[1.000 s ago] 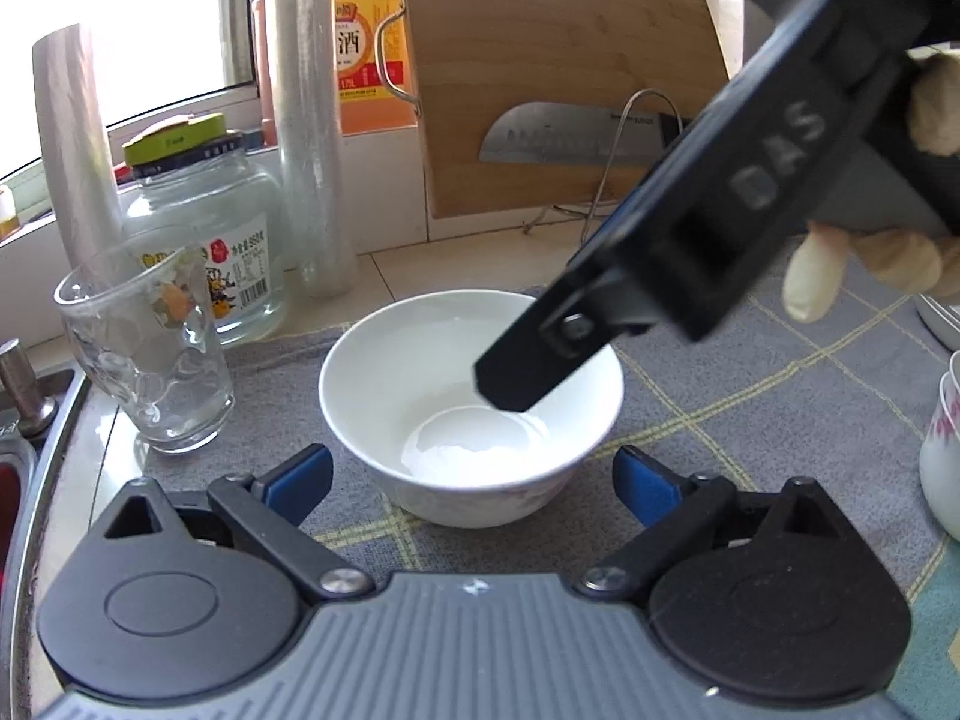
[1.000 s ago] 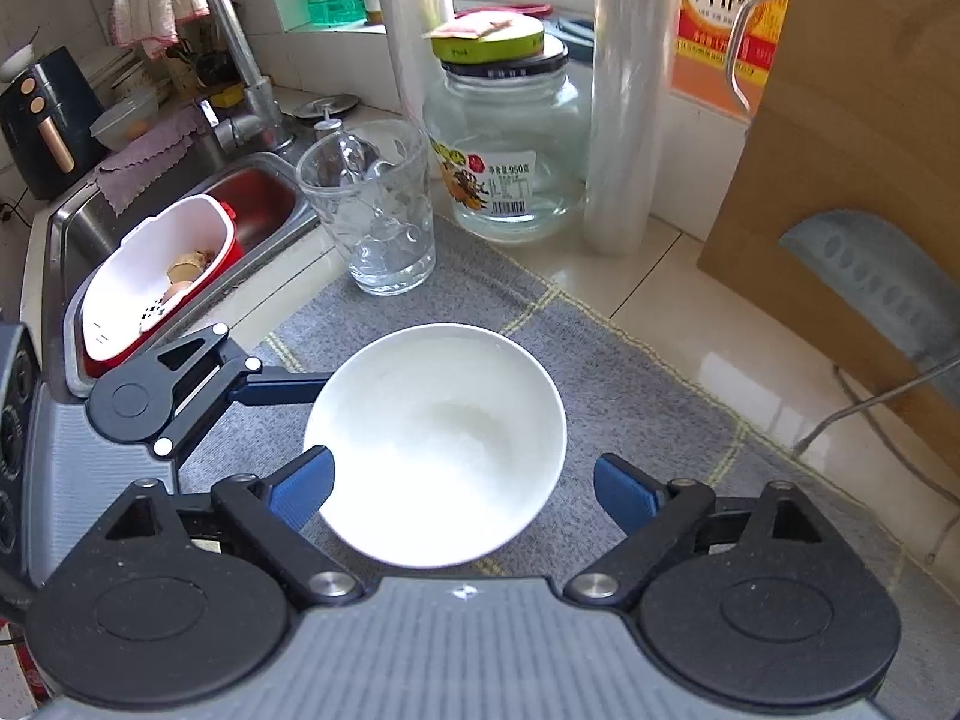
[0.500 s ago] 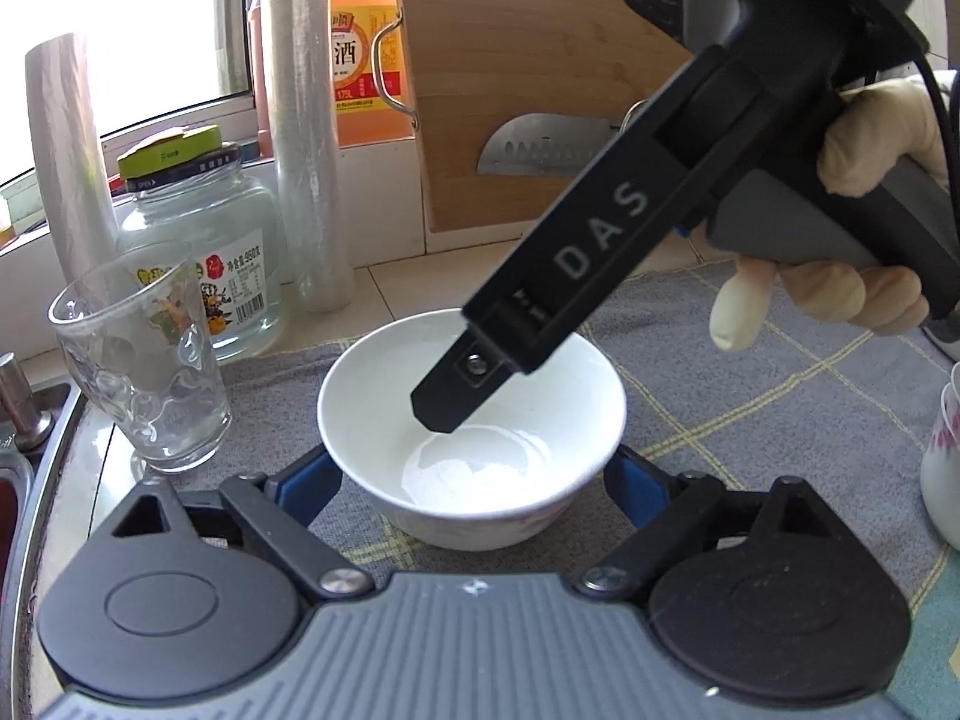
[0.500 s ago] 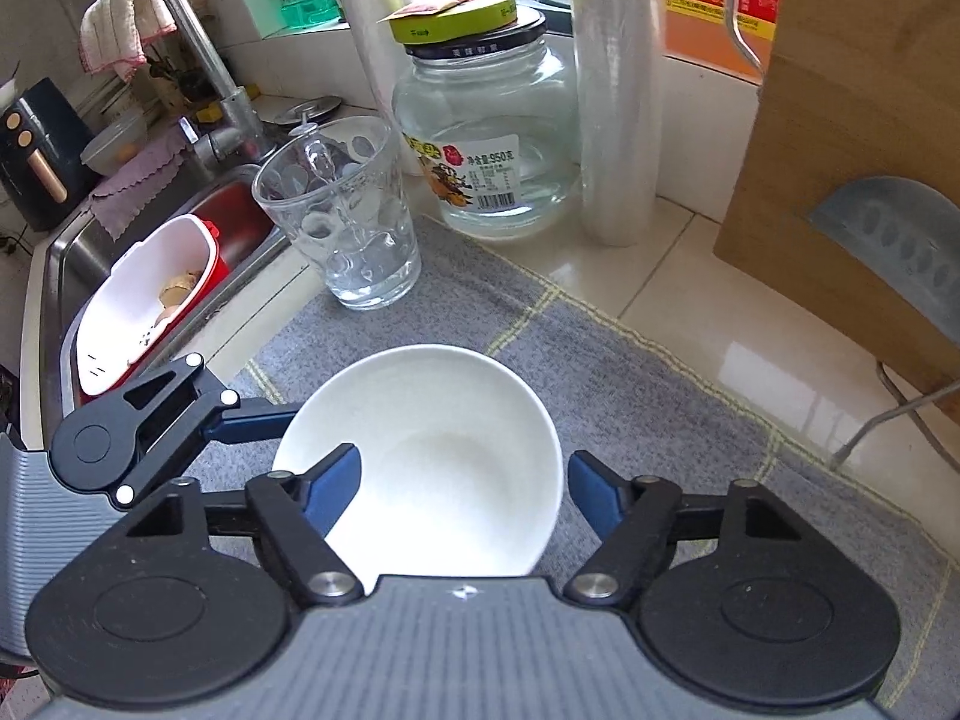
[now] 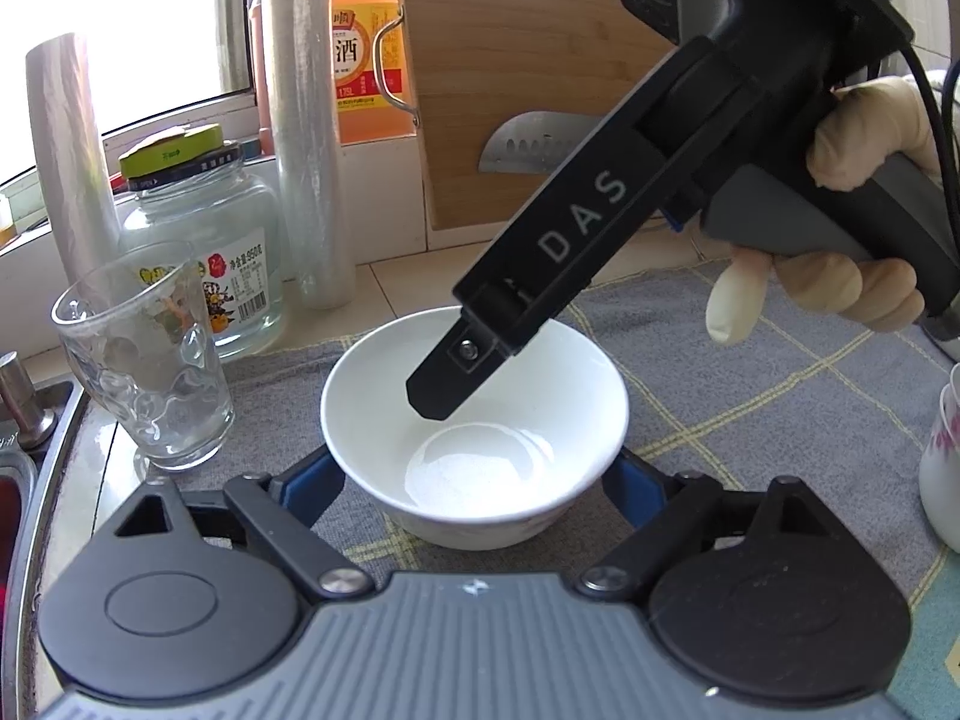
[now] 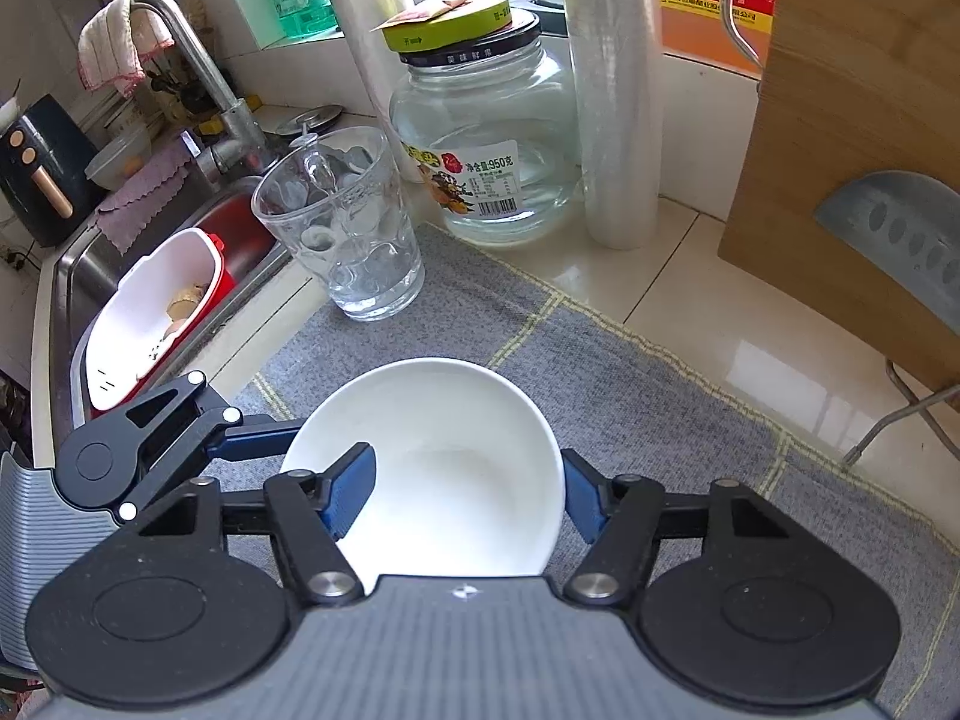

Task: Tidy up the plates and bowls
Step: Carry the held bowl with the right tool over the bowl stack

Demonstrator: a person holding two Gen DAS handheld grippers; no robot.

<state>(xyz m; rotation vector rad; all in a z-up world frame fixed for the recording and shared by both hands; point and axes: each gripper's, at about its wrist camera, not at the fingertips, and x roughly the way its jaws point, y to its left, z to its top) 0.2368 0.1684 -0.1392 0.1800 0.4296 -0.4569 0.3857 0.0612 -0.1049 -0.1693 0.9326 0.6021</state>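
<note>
A white bowl point(image 5: 474, 444) stands upright on a grey checked mat point(image 5: 750, 372). My left gripper point(image 5: 474, 489) is open, its blue fingers on either side of the bowl's base. My right gripper point(image 6: 465, 495) is open and comes down from above: one finger point(image 6: 348, 489) is inside the bowl point(image 6: 444, 468), the other is outside its right rim. In the left wrist view the right gripper's black finger point(image 5: 456, 378) dips into the bowl. Whether any finger touches the bowl I cannot tell.
A drinking glass point(image 5: 144, 360) and a glass jar point(image 5: 204, 240) stand left of the bowl. Plastic wrap rolls point(image 5: 306, 138), a cutting board point(image 5: 516, 84) and a cleaver point(image 5: 540, 141) are behind. A sink with a red-and-white strainer point(image 6: 156, 312) lies left. A white cup point(image 5: 942, 462) is at right.
Both grippers have moved in on the bowl. The right gripper came lower and forward, so one finger now reaches inside the bowl. The bowl has not moved.
</note>
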